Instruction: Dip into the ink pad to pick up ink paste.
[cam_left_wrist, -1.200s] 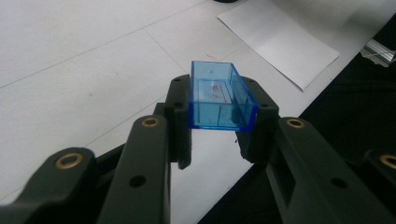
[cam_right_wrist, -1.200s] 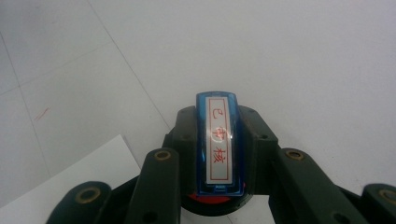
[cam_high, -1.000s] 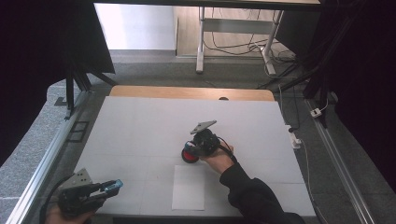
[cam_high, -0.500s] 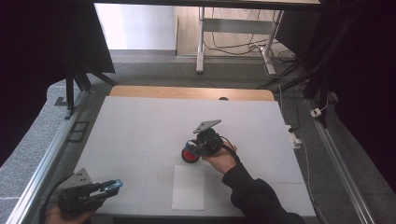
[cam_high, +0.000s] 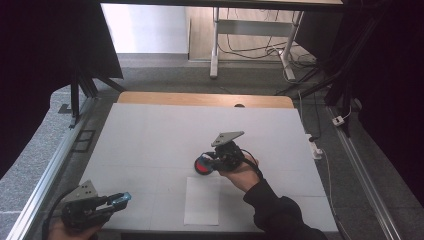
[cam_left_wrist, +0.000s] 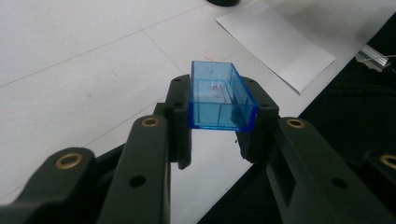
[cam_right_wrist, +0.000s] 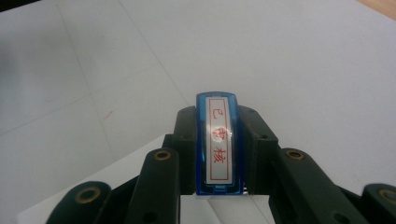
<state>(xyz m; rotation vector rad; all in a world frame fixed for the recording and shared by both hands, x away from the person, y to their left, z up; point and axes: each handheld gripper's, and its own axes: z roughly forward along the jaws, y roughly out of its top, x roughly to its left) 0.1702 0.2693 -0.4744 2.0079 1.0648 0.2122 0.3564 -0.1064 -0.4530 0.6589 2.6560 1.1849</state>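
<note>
Gripping blue cap (cam_left_wrist: 222, 96): left claw (cam_left_wrist: 219, 126) | right claw (cam_right_wrist: 219, 154): blue stamp (cam_right_wrist: 219, 140)

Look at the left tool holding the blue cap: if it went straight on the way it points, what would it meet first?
Probably the white sheet of paper: it lies ahead of the left tool and its blue cap, with bare table between. Depth is uncertain.

The blue cap (cam_left_wrist: 223, 100) looked like clear glossy plastic; the stamp (cam_right_wrist: 219, 144) was glossy too. The table (cam_high: 150, 135) was matt white, with wood at its far edge.
</note>
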